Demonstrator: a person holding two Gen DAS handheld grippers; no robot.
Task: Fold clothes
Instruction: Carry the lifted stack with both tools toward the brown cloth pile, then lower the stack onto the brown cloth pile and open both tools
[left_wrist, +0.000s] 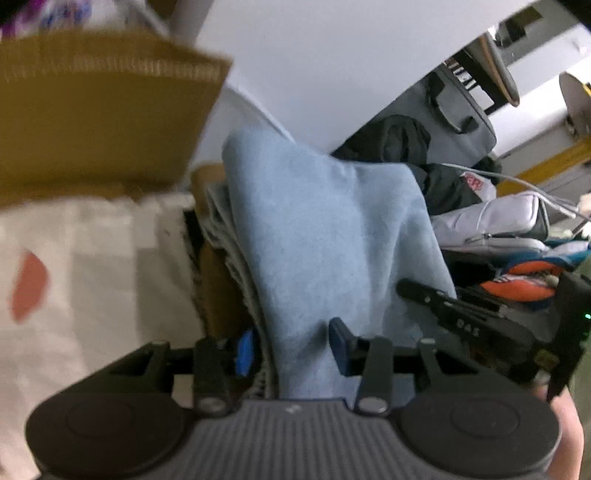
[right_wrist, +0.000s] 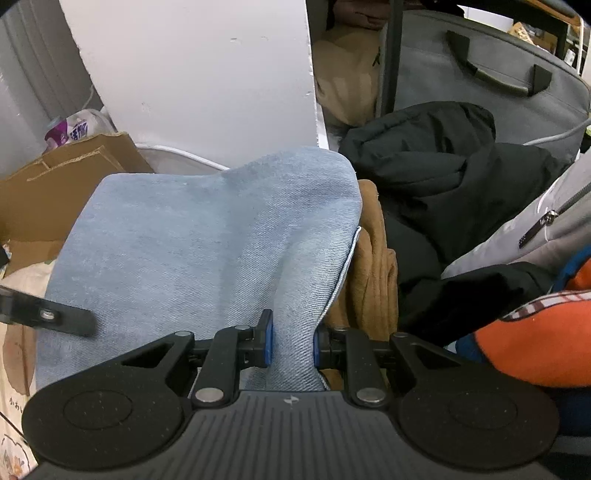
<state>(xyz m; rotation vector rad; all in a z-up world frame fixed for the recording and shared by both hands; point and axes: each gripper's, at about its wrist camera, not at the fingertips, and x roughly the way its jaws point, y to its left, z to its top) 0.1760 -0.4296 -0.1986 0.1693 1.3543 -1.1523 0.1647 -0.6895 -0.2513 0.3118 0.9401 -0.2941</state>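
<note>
A folded light blue denim garment (left_wrist: 325, 221) hangs between both grippers over a pile of clothes. In the left wrist view my left gripper (left_wrist: 291, 345) has its blue pads on either side of the thick bundle, against the denim and the grey knit layers beside it. The right gripper's black finger (left_wrist: 443, 306) shows at the cloth's right edge. In the right wrist view my right gripper (right_wrist: 291, 345) is shut on a pinched fold of the same denim (right_wrist: 207, 236), and the left gripper's finger (right_wrist: 55, 317) lies on the cloth at the left.
A tan garment (right_wrist: 373, 266) sits under the denim's right edge, with a black jacket (right_wrist: 443, 184) and a grey bag (right_wrist: 480, 74) beyond. A white board (right_wrist: 203, 74) stands behind. Cardboard (right_wrist: 55, 192) is at left, an orange item (right_wrist: 535, 339) at right, pale printed fabric (left_wrist: 74, 277) at left.
</note>
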